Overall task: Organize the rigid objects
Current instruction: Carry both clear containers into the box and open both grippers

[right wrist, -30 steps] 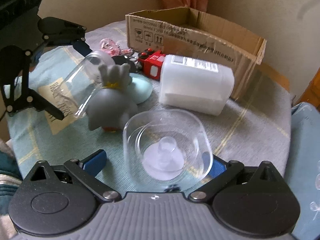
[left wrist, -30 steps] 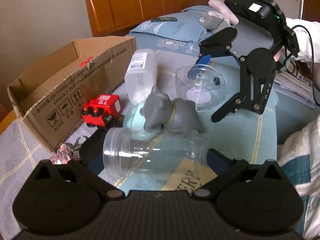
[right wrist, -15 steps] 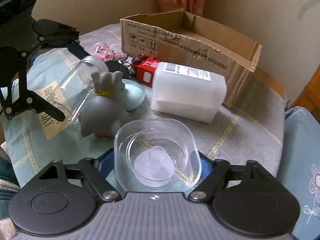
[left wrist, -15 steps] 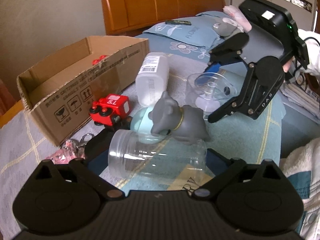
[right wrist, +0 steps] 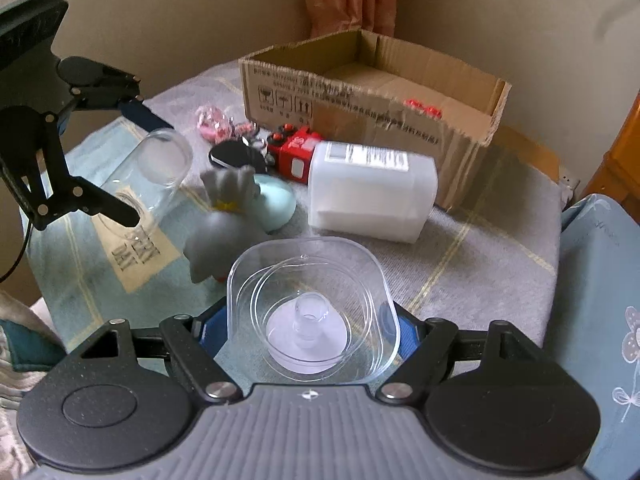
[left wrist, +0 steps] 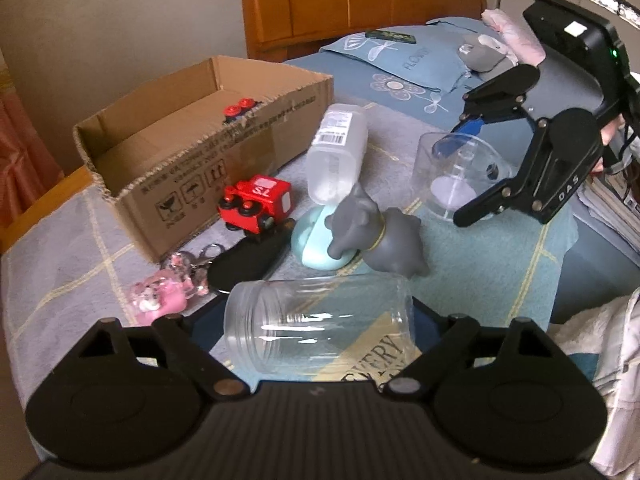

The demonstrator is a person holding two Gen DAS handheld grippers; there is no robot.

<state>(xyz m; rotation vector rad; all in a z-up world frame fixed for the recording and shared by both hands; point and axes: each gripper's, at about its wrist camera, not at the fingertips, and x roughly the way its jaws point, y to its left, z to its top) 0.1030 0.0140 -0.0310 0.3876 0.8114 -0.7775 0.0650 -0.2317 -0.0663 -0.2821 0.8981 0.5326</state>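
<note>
1. Your left gripper [left wrist: 320, 322] has just been closing and now holds the clear plastic jar [left wrist: 320, 322] lying sideways between its fingers.
2. On the cloth-covered table [left wrist: 72, 248] lie a pink keychain [left wrist: 160, 296], a red toy train [left wrist: 256, 204], a grey toy animal [left wrist: 372, 232] and a white bottle [left wrist: 338, 152], near the cardboard box [left wrist: 200, 132].
3. Your right gripper [right wrist: 312, 320] clamps a clear lidded container [right wrist: 312, 312], it seems just above the table.

Cardboard box [left wrist: 208, 148] is open-topped; toy train [left wrist: 256, 204] and white bottle [left wrist: 338, 152] crowd its front.
</note>
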